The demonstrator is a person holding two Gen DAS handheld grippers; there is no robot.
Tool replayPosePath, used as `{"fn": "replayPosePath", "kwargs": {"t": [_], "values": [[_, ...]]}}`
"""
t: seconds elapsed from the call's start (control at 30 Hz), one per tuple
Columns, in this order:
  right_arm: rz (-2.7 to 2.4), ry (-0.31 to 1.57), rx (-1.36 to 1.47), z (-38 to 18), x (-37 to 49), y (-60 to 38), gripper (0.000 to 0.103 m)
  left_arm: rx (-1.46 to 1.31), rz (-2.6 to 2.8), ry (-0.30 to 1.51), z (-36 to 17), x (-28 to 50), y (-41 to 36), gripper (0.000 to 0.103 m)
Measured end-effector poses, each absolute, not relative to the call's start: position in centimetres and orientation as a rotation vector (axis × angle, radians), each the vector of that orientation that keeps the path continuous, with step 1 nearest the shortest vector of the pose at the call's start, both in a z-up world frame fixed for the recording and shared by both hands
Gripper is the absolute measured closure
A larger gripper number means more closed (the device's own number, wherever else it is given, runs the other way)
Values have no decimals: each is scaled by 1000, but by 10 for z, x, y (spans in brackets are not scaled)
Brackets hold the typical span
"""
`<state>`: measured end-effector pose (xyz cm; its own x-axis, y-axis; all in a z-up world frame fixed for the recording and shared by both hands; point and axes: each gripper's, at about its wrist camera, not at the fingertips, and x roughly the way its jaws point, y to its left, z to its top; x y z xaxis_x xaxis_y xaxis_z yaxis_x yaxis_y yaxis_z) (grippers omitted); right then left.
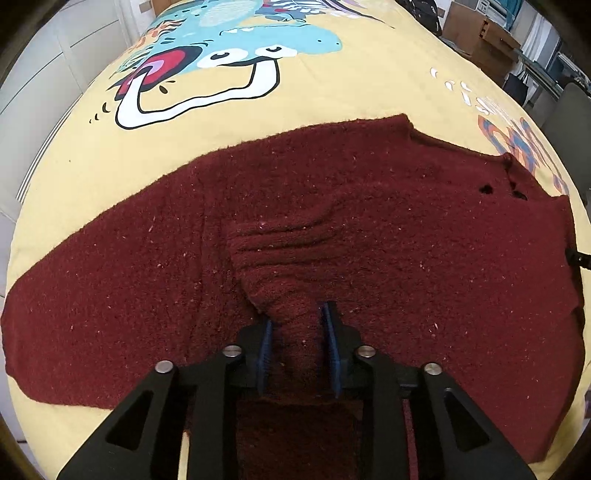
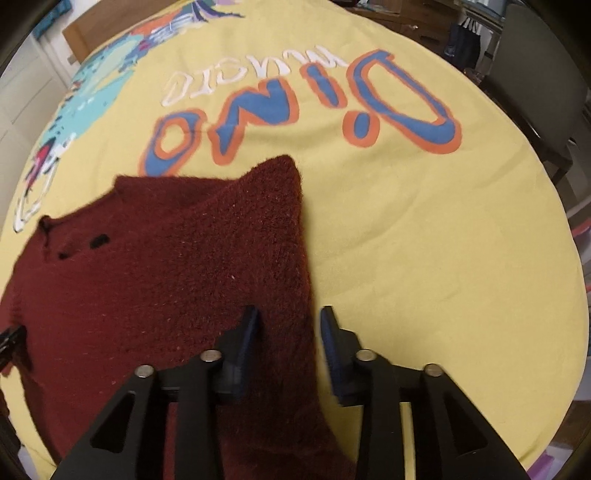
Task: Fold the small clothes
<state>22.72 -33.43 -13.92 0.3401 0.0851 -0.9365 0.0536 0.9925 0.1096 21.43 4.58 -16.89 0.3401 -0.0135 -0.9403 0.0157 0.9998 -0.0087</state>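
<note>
A dark red knitted sweater (image 1: 369,206) lies spread on a yellow printed sheet (image 1: 332,88). My left gripper (image 1: 297,314) is shut on a bunched, lifted fold of the sweater near its lower edge. In the right wrist view the sweater (image 2: 166,258) shows with one sleeve folded over its body. My right gripper (image 2: 290,314) has its fingers apart, one on each side of the sweater's right edge; the fabric passes between them. Two small dark holes show near the neckline (image 2: 99,242).
The yellow sheet (image 2: 406,240) bears a dinosaur print (image 1: 236,55) and the word "Dino" (image 2: 306,110). A dark chair (image 2: 535,81) stands at the right edge. Cardboard boxes (image 1: 476,33) stand beyond the far edge.
</note>
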Motion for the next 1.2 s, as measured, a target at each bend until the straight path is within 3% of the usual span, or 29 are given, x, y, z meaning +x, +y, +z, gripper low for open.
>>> {"fn": "replayPosePath", "kwargs": {"t": [0.03,0.13,0.17,0.23,0.3,0.37,0.63,0.93,1.2], "values": [[23,1214,119,-134,223,-333,55,13,1,1227,-166,214,47,67],[27,1165,79,-113,210,-327,31,11,27,1220,-155,211,50,54],[24,1148,67,-106,205,-324,21,12,31,1217,-150,209,50,32],[15,1103,38,-91,196,-320,19,21,31,1200,-140,206,47,7],[7,1071,1,-81,193,-308,14,11,18,1177,-129,204,44,6],[23,1055,-18,-76,190,-298,0,-16,2,1150,-118,200,36,1],[115,993,-58,-70,178,-238,0,96,-80,1064,-103,194,-24,1],[170,1085,-135,-135,179,-187,0,142,-78,1153,-161,204,-55,1],[95,1117,-89,-165,181,-235,0,105,-38,1196,-192,203,-29,1]]}}
